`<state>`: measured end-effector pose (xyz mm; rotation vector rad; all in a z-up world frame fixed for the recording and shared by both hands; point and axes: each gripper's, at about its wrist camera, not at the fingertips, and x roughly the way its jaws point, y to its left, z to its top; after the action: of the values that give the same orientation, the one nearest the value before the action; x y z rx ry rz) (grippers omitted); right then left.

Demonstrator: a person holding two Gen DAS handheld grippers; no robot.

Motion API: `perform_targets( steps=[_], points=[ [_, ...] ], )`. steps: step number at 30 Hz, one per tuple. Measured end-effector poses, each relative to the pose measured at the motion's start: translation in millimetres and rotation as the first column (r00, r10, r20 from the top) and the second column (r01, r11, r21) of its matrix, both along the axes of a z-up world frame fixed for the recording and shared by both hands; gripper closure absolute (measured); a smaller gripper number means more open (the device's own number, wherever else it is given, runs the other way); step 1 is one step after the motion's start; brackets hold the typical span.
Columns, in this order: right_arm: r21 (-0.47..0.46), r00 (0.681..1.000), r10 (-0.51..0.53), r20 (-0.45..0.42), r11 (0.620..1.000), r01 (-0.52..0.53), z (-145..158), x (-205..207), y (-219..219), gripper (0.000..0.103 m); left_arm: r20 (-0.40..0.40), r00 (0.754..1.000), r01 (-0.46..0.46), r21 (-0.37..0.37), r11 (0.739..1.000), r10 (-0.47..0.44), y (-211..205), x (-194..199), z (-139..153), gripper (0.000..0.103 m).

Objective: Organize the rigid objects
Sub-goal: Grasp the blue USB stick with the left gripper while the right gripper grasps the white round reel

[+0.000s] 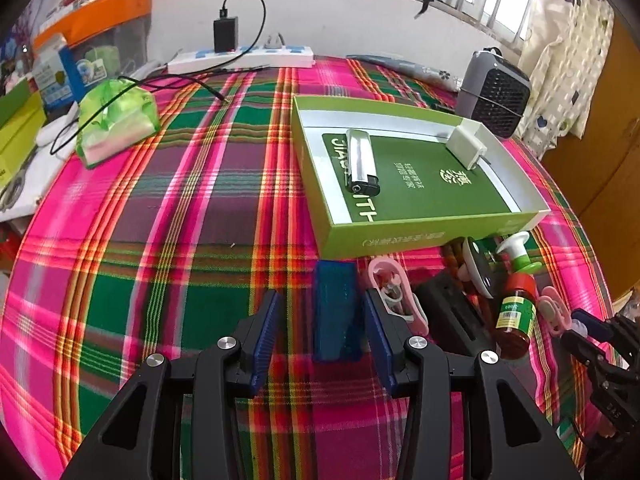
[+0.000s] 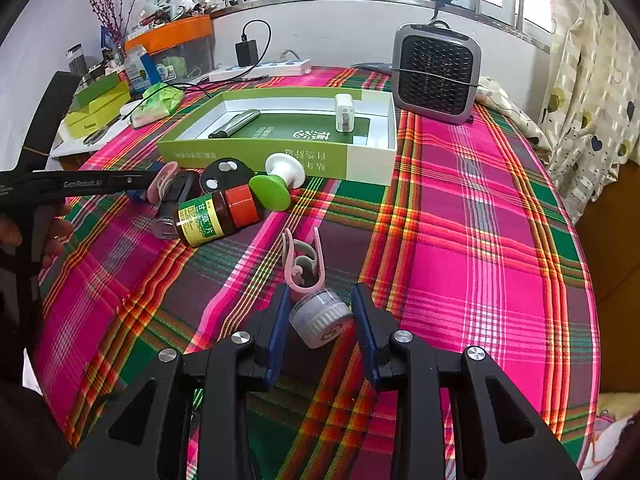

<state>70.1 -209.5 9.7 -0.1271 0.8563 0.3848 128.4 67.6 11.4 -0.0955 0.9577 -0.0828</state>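
Both tongs at the pick stage, loose items lying in front of the green box

Landmark: green box on the plaid table, already holding a lighter and a white charger. Left tongs stand wide open astride a blue block just in front of the box's near wall; pads clear of it on both sides. Right tongs are closed on a small clear-capped jar, further out from the box, with a pink clip touching the jar's far side. A brown medicine bottle and other bits lie against the box front. Judged next: close left tongs on block, lift both items, carry into box; watch the clip snagging
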Motion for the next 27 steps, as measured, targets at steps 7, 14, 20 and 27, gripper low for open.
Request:
perform_targets(
  steps=[7, 14, 20, 27],
  points=[
    [0.002, 1.000, 0.005, 0.000, 1.000, -0.005, -1, 1, 0, 0.070, 0.007, 1.000, -0.012, 0.057, 0.998, 0.012, -1, 2, -1, 0.062],
    [0.005, 1.000, 0.005, -0.002, 1.000, -0.005, 0, 2, 0, 0.070, 0.021, 1.000, -0.011, 0.082, 0.997, 0.010, -4, 2, -2, 0.062],
    [0.005, 1.000, 0.005, -0.001, 1.000, -0.005, 0, 2, 0, 0.070, 0.028, 0.999, -0.030, 0.064, 0.997, 0.028, 0, 1, -2, 0.069],
    [0.007, 1.000, 0.006, -0.001, 1.000, -0.006, -1, 1, 0, 0.070, 0.032, 0.998, -0.052, 0.060, 0.997, 0.050, 6, -1, -1, 0.082]
  ],
)
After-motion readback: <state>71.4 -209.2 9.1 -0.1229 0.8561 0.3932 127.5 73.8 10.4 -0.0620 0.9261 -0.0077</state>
